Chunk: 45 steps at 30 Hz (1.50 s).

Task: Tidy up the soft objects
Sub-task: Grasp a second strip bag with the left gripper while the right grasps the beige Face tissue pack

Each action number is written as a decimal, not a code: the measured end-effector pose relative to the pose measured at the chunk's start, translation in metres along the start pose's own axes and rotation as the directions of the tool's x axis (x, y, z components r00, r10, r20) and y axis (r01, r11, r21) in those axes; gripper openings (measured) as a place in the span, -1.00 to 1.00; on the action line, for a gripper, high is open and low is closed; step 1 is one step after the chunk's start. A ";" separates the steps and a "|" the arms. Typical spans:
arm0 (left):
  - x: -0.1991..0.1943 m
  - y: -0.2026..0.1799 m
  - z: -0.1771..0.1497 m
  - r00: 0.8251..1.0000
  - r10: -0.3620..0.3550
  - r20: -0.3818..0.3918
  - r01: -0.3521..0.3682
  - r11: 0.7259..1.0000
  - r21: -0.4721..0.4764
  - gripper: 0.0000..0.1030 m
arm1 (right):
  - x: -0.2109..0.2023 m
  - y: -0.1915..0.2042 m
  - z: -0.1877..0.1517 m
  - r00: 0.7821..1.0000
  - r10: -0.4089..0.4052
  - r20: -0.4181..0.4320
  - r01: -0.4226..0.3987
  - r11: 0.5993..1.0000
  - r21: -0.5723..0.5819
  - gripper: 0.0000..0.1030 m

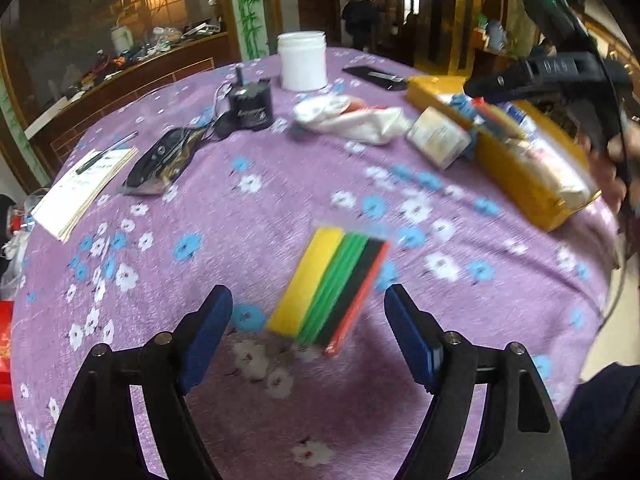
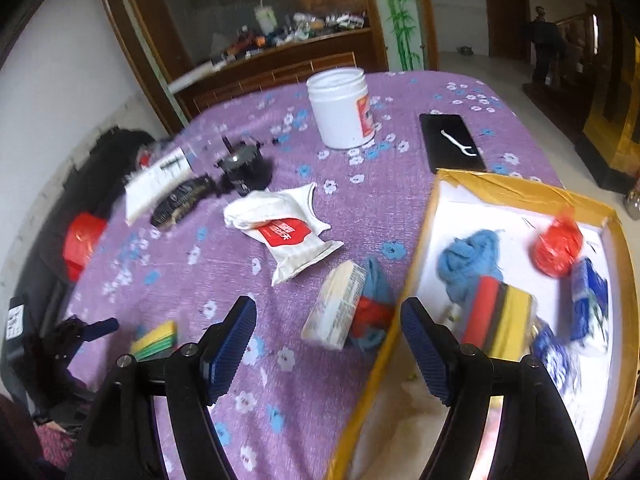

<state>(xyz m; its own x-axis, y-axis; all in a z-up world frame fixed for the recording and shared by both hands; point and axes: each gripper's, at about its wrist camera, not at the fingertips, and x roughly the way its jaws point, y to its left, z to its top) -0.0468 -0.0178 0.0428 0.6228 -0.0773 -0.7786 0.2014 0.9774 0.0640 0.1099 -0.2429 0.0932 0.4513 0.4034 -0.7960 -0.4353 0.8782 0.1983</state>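
Note:
A pack of sponges point(image 1: 330, 294) in yellow, green, black and red lies on the purple flowered cloth, just ahead of my open left gripper point(image 1: 308, 316). The same pack point(image 2: 156, 342) shows at the lower left of the right wrist view. My right gripper point(image 2: 328, 320) is open and empty, hovering over the left wall of the yellow box point(image 2: 416, 248). Inside the box lie a blue yarn clump point(image 2: 468, 260), a red-black-yellow sponge point(image 2: 500, 316), a red bag point(image 2: 558, 246) and blue-white packets point(image 2: 588, 296). A white cloth bag point(image 2: 280, 224) and a wrapped packet point(image 2: 340, 308) lie outside it.
A white jar point(image 2: 340, 108), a black phone with a floss pick point(image 2: 452, 142), a small black device point(image 1: 250, 106), a dark pouch point(image 1: 160, 164) and a booklet point(image 1: 86, 188) sit on the table. A person point(image 1: 360, 16) stands in the far doorway.

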 end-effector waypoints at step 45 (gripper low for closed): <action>0.042 0.022 0.010 0.995 0.076 -0.063 -0.087 0.979 -0.187 -0.29 | 0.083 0.066 -0.024 0.990 -0.051 -0.130 0.050 0.999 -0.010 -0.01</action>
<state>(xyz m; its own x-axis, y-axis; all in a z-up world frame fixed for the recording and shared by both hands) -0.0086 -0.0013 0.0172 0.5872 0.0097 -0.8094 0.0018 0.9999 0.0134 0.1002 -0.1581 0.0270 0.3681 0.3213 -0.8725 -0.4197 0.8948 0.1525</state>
